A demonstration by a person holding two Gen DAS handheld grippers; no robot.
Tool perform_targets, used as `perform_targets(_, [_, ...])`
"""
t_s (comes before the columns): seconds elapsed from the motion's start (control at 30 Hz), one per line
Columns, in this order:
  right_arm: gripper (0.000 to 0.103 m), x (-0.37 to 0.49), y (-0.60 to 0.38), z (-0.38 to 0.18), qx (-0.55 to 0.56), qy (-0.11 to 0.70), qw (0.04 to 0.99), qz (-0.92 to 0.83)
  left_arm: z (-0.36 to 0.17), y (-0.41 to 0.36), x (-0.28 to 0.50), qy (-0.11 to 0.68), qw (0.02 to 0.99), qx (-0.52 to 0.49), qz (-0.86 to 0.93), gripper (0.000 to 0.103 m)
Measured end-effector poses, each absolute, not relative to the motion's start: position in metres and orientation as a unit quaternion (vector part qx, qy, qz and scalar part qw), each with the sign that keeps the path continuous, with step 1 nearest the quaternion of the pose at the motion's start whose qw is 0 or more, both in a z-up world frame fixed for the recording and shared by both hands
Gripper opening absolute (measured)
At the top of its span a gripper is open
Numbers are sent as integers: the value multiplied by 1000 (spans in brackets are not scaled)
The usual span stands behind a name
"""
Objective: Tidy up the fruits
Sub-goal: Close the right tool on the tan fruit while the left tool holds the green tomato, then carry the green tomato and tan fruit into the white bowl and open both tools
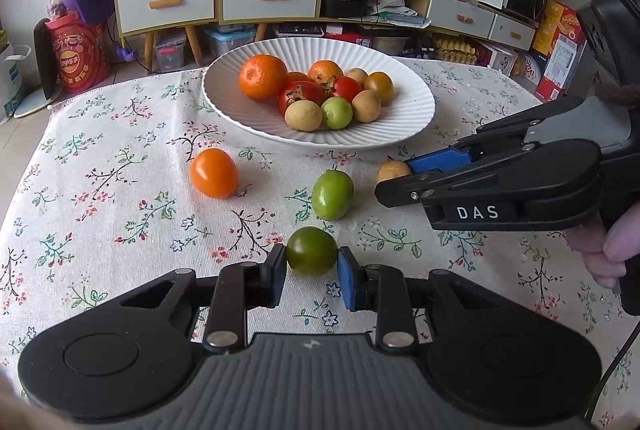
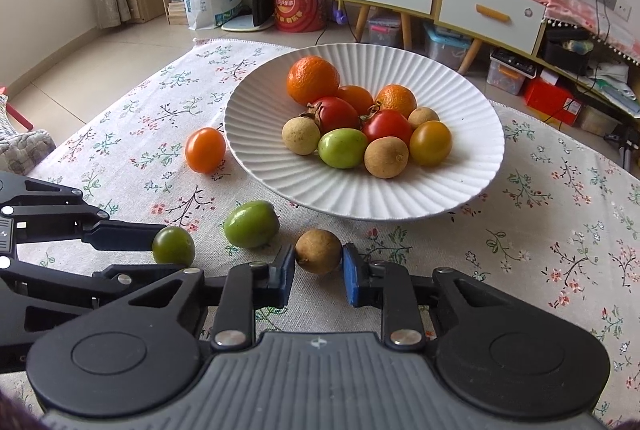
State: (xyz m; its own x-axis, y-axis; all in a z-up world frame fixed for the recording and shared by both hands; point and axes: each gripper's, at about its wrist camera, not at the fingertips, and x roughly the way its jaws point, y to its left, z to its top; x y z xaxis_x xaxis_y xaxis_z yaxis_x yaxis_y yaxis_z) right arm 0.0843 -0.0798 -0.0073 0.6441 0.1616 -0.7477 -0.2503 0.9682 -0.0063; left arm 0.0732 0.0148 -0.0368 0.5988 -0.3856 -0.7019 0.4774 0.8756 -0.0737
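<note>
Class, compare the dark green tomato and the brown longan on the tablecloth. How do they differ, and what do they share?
The dark green tomato is glossy and smooth; the brown longan is matte and speckled. The tomato sits in the left hand-held gripper, the longan in the right hand-held gripper. Both are small, round, gripped, and still outside the white plate.

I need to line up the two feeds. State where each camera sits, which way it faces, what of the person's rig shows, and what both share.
Left wrist: on the left gripper, looking down and forward over the floral tablecloth to the white plate; jaws shut on a dark green tomato; right gripper and a hand show.
Right wrist: on the right gripper, same direction; jaws shut on a brown longan; left gripper at left.
Shared: plate, orange tomato, light green fruit.
</note>
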Motion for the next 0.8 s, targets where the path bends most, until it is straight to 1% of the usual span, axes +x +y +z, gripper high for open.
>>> perform_targets(0.4, [23,77,-87,6,-47,396,909,125,-23,15,74,366,897,54,-242,19])
perform_targets(0.8, [23,80,-101,21,-18,369,922,112,-3,2,86,337,908,41,-246,19])
